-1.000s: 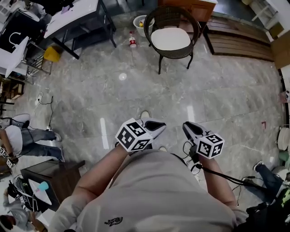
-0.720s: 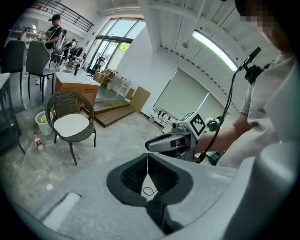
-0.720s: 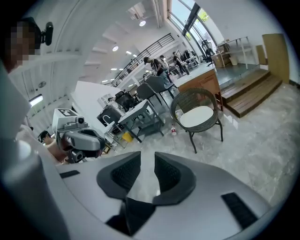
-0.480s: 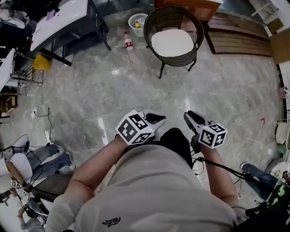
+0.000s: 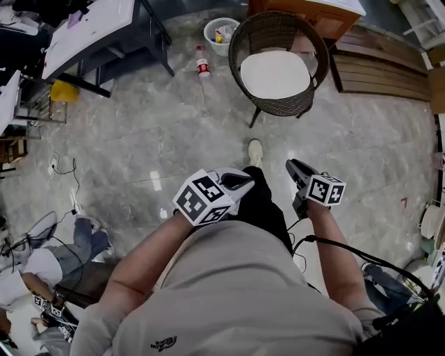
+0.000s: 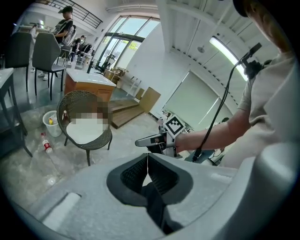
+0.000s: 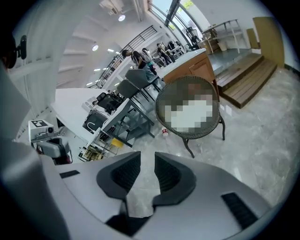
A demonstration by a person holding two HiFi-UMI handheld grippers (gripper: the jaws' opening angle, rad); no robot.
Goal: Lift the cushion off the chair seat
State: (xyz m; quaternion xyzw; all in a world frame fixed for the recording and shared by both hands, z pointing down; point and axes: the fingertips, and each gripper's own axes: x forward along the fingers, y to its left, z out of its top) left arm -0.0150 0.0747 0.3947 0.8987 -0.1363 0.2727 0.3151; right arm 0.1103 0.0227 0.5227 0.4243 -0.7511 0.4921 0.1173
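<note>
A round white cushion [image 5: 274, 74] lies on the seat of a dark wicker chair [image 5: 309, 104] at the top of the head view, well ahead of both grippers. It also shows in the left gripper view as the cushion [image 6: 86, 133] on the chair [image 6: 75, 101], and the chair [image 7: 164, 101] appears in the right gripper view. My left gripper [image 5: 243, 182] is shut and empty, its pads touching [image 6: 148, 157]. My right gripper [image 5: 293, 167] is slightly open with nothing between its pads [image 7: 146, 161]. Both point toward the chair, over the marble floor.
A white waste basket [image 5: 220, 31] and a bottle [image 5: 203, 67] stand left of the chair. A white table [image 5: 90, 31] is at far left, wooden steps [image 5: 382, 66] at right, a wooden cabinet [image 5: 306, 10] behind. People sit at lower left [image 5: 42, 261]. A cable [image 5: 354, 254] trails from my right arm.
I have walked toward the chair, which now looks larger and nearer. Both grippers have been carried forward with me. A foot has stepped out ahead.
</note>
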